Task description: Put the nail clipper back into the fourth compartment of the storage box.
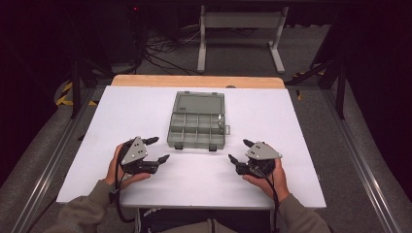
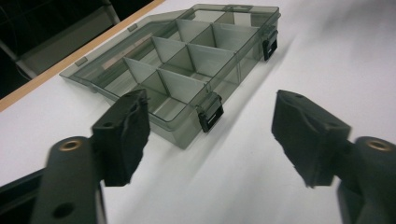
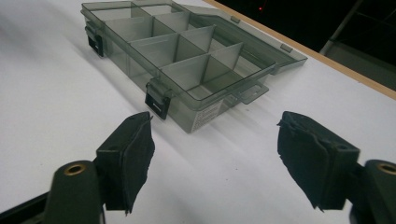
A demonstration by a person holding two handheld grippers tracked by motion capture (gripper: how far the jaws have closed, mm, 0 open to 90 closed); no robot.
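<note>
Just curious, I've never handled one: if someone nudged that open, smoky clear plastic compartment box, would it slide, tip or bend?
The smoky clear plastic compartment box would probably slide: it lies flat on the smooth white table. Its compartments look empty, so it is likely light. The thin hinged lid, lying open, may flex or swing if pushed.

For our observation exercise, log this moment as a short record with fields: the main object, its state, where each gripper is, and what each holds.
Main object: grey see-through compartment box on the white table
Box state: lid open, lying flat behind the tray; two black latches on the near wall
Contents: compartments look empty
Left gripper: near-left of the box, jaws open, nothing between them
Right gripper: near-right of the box, jaws open, nothing between them
Contact: neither gripper touches the box
</note>
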